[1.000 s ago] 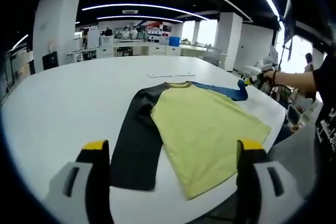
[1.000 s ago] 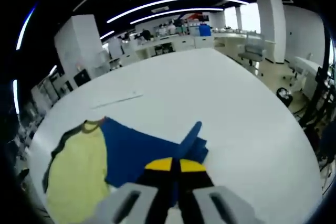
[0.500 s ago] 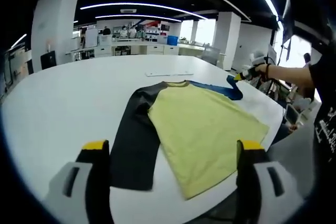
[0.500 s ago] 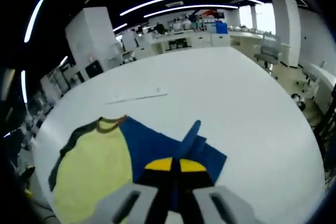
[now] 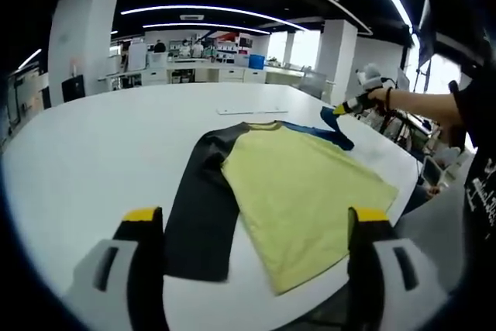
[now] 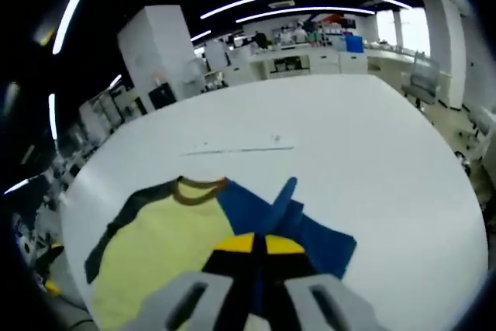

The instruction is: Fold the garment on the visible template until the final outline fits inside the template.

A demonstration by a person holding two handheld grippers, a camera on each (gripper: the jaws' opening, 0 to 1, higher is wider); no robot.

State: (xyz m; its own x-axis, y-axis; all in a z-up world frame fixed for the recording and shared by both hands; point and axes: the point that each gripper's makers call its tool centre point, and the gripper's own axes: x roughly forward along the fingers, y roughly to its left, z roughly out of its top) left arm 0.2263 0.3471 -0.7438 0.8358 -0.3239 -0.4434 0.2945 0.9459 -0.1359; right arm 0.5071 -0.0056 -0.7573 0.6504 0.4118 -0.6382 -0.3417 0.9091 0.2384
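Sprawling white table [image 5: 93,145], right claw [image 6: 259,243] pinching garment [image 5: 294,191] sleeve, left claw [image 5: 252,226] agape, empty.

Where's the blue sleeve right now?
The blue sleeve is pinched in the right gripper, lifted over the shirt's collar side; in the left gripper view it sits at the garment's far right corner.

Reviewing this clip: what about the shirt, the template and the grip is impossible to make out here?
- Blue sleeve cuff: right gripper view, covered by the right gripper clamped on it.
- Shirt hem nearest the camera: left gripper view, partly behind a fingertip of the left gripper.
- Template outline: neither view shows one clearly on the white table; the thin strip beyond the collar is too small to identify.
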